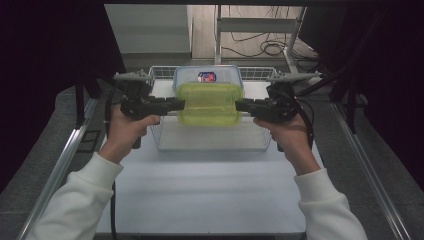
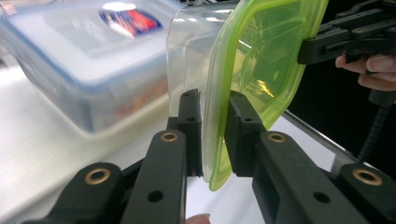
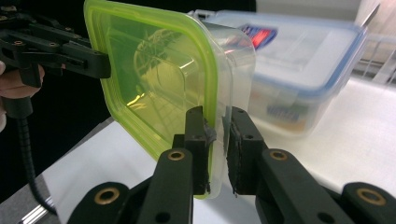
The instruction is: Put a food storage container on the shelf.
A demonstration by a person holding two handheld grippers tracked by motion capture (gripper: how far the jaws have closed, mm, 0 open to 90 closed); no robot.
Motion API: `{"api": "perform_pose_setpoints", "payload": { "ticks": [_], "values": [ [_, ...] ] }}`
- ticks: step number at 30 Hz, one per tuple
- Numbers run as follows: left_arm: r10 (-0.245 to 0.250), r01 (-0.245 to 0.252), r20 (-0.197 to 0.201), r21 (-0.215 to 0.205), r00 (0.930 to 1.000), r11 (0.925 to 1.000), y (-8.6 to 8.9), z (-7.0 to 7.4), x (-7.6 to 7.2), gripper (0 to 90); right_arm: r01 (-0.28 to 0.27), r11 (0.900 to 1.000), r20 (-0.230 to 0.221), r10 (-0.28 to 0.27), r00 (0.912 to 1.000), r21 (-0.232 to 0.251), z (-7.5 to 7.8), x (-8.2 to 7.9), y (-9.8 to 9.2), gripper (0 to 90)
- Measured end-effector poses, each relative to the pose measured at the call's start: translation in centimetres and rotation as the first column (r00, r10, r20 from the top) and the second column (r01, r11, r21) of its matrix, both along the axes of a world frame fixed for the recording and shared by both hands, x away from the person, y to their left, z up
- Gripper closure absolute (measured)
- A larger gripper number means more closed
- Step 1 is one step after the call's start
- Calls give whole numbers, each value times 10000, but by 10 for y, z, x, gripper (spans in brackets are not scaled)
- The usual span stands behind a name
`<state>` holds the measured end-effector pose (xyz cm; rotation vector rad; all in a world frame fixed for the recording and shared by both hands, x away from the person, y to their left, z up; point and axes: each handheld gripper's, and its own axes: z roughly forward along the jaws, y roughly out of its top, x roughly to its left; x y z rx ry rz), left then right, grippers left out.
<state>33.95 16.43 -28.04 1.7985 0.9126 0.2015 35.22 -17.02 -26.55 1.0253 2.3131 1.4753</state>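
A clear plastic container with a lime-green lid hangs in the air above a wire basket, held between both grippers. My left gripper is shut on the lid's left rim; in the left gripper view its jaws pinch the green edge. At the opposite end my right gripper is shut on the rim, and in the right gripper view the pads press on the lid and clear wall. The container stays level in the high view.
A larger clear box with a blue-rimmed lid and a red-blue label sits at the back of the basket, just behind the held container. White tabletop lies in front, with metal rails along both sides.
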Motion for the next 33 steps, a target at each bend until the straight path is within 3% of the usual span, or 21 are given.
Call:
{"api": "perform_pose_setpoints", "payload": {
  "ticks": [8, 18, 25, 29, 33],
  "values": [
    [64, -64, -39, -123, 10000, 9999, 3, 17, 30, 793, 128, 9999, 52, -128, 9999, -6, 23, 28, 4, 791],
    [148, -155, -370, -201, 9992, 9997, 4, 22, 63, 797, 243, 9995, -154, -240, 9996, 201, 28, 60, 4, 792],
    [293, -299, -335, -185, 9990, 9994, 7, 28, 77, 797, 251, 9995, -280, -245, 9993, 215, 35, 80, 9, 792],
    [418, -435, -471, -366, 9980, 9984, 10, 26, 82, 796, 235, 9995, -389, -227, 9990, 202, 37, 88, 12, 792],
    [537, -551, -594, -222, 9968, 9982, 10, 24, 85, 792, 248, 9994, -578, -234, 9981, 242, 35, 96, 14, 791]
  ]
}}
